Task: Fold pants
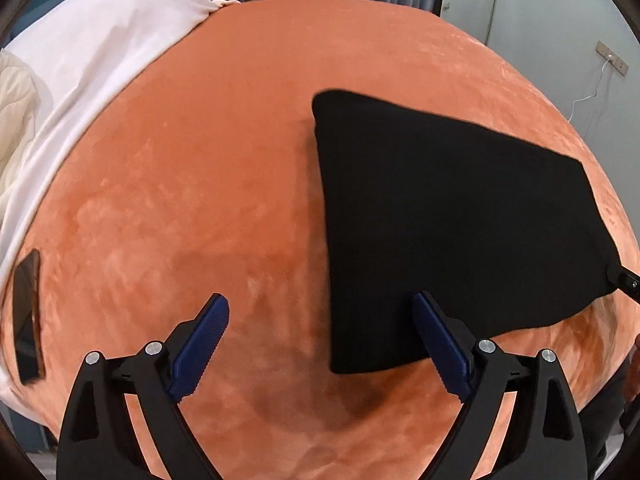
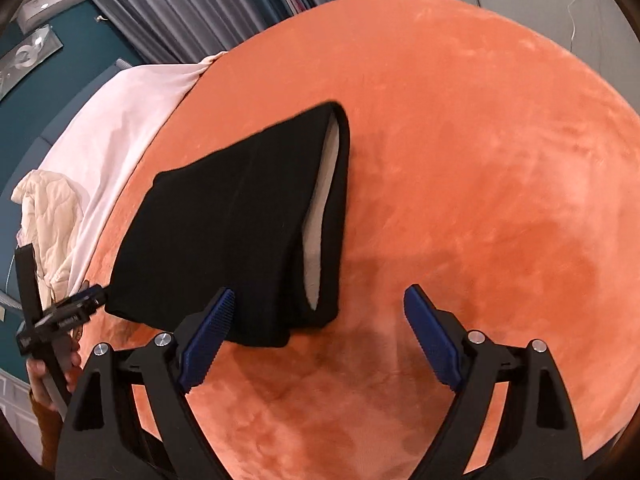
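Observation:
The black pants [image 1: 452,216] lie folded into a compact stack on the orange bed cover [image 1: 200,160]. In the right wrist view the pants [image 2: 224,232] show a white lining at the open waist end. My left gripper [image 1: 320,324] is open and empty, hovering above the near left corner of the stack. My right gripper [image 2: 320,316] is open and empty, hovering above the near end of the stack. The right gripper's tip [image 1: 624,280] shows at the stack's right edge in the left view. The left gripper [image 2: 80,308] shows at the stack's left corner in the right view.
A pale pink sheet [image 1: 100,60] and a cream quilt [image 2: 52,216] lie at the far left of the bed. A dark phone [image 1: 26,316] lies at the left edge. Curtains [image 2: 192,8] and a wall with a cable [image 1: 592,92] stand behind.

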Tool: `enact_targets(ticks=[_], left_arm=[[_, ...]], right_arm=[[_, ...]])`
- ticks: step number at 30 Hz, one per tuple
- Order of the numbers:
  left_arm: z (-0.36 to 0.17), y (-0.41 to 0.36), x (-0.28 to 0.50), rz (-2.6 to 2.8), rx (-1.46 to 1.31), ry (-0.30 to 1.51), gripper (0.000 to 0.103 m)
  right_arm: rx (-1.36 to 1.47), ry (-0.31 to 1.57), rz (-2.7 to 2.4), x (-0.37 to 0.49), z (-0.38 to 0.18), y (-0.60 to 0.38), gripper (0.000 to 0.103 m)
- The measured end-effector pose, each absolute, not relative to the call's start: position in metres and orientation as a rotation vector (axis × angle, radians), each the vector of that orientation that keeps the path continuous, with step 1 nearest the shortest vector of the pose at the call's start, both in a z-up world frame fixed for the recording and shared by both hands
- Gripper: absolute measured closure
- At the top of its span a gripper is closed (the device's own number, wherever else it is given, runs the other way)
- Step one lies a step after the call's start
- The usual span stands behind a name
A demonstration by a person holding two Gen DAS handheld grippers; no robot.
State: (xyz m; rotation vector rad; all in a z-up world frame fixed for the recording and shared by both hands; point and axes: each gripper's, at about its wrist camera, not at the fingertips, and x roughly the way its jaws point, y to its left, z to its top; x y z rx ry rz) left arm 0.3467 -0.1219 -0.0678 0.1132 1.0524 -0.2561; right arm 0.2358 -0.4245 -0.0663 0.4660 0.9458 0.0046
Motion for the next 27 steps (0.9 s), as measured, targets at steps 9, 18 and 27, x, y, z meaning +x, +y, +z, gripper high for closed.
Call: enact_targets(ticks=[9, 18, 27], left_arm=[[-0.073, -0.146, 0.359, -0.295, 0.11, 1.075, 0.013], [-0.089, -0.161, 0.374, -0.32, 0.055, 1.106, 0.01], [-0.091, -0.159, 0.375, -0.419, -0.105, 1.11, 0.055]], right_arm=[[0.575, 0.961, 0.076, 0.27, -0.085, -0.402, 0.018], [0.506, 0.96, 0.088, 0.29, -0.096, -0.383, 0.005], [0.468, 0.921, 0.026, 0.288, -0.096, -0.372, 0.022]])
